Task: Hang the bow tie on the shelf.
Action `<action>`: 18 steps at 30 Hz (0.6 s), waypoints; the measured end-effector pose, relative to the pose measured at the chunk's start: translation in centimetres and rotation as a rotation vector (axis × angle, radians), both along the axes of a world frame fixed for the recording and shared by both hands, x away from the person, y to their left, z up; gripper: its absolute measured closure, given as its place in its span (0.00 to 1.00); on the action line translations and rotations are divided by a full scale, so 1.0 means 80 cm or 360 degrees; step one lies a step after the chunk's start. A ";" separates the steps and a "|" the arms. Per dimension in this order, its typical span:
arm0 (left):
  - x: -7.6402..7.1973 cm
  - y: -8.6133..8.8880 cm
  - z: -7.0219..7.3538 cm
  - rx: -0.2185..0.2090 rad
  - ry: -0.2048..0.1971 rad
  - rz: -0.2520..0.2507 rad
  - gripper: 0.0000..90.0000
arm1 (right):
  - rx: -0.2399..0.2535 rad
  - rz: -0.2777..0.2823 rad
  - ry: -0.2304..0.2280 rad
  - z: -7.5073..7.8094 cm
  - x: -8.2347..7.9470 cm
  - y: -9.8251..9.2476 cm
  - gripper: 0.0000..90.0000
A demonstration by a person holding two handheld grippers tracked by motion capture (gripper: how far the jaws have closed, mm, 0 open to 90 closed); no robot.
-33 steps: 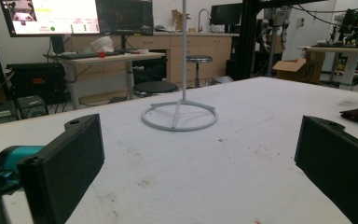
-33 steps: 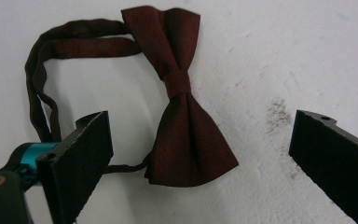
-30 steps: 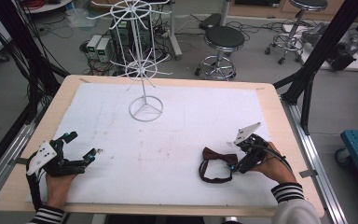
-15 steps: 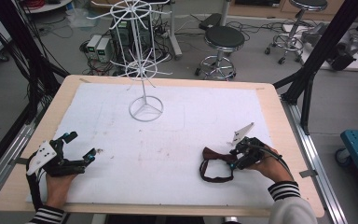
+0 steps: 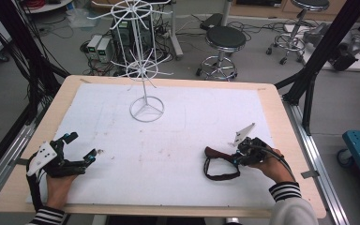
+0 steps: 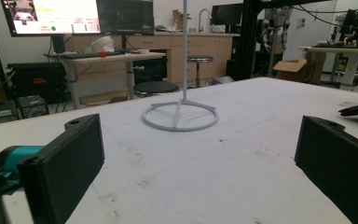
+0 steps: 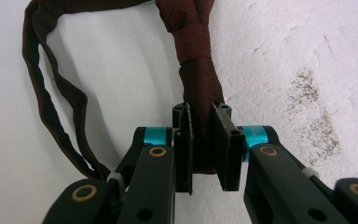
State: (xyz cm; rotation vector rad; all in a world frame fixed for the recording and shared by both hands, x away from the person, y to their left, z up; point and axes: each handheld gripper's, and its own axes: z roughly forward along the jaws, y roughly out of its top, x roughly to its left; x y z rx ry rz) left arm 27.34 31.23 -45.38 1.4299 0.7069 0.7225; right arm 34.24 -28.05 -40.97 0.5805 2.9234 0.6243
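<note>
A dark brown fabric headband (image 5: 218, 164) is seen lying on the white table cover (image 5: 183, 140), toward the near right side from the white wire display stand (image 5: 146, 108), well apart from its ring base. The headband's thick wrapped end is pinched by the right gripper (image 5: 238, 158), whose jaws have just been closing; in the right gripper view the headband (image 7: 196, 88) is shown pressed between the two black pads (image 7: 182, 144) of the right gripper (image 7: 206, 154), with its thin loop trailing away over the cover to one side. The gripper is held by the right hand (image 5: 274, 165), which is placed to the right of the headband, farther from the stand.

The left gripper (image 5: 77, 150) is held low over the near left part of the cover, well apart from the stand and from the headband. Its jaws are spread wide with nothing between them; in the left gripper view the two pads (image 6: 77, 154) are seen far apart, and the stand's ring base (image 6: 181, 115) is framed between them farther off on the cover. The left hand (image 5: 58, 180) is rested at the near edge of the wooden table (image 5: 281, 103).
</note>
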 end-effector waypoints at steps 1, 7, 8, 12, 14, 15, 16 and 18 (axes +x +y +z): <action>0.000 0.000 0.000 0.0001 0.0001 -0.0002 0.02 | 0.0001 0.0000 0.0001 0.000 0.000 0.000 0.89; 0.000 0.000 0.000 0.0006 -0.0002 -0.0001 0.03 | 0.0019 -0.0014 -0.0005 0.001 0.001 -0.002 0.89; 0.000 0.000 0.000 0.0005 -0.0003 -0.0006 0.03 | 0.0022 -0.0015 -0.0004 0.001 0.001 -0.002 0.89; 0.000 0.000 0.000 0.0002 -0.0003 -0.0019 0.03 | 0.0048 -0.0022 -0.0014 0.003 0.001 -0.003 0.89; 0.000 0.001 0.000 0.0004 0.0000 -0.0024 0.03 | 0.0058 -0.0020 -0.0017 0.004 0.002 -0.003 0.89; 0.000 0.001 0.000 -0.0003 0.0000 -0.0027 0.03 | 0.0071 -0.0023 -0.0016 0.005 0.001 -0.003 0.89; 0.001 0.001 0.000 0.0000 -0.0001 -0.0035 0.03 | 0.0078 -0.0024 -0.0021 0.005 0.001 -0.003 0.89; 0.001 0.002 0.000 0.0000 0.0000 -0.0040 0.03 | 0.0104 -0.0022 -0.0027 0.007 0.002 -0.003 0.89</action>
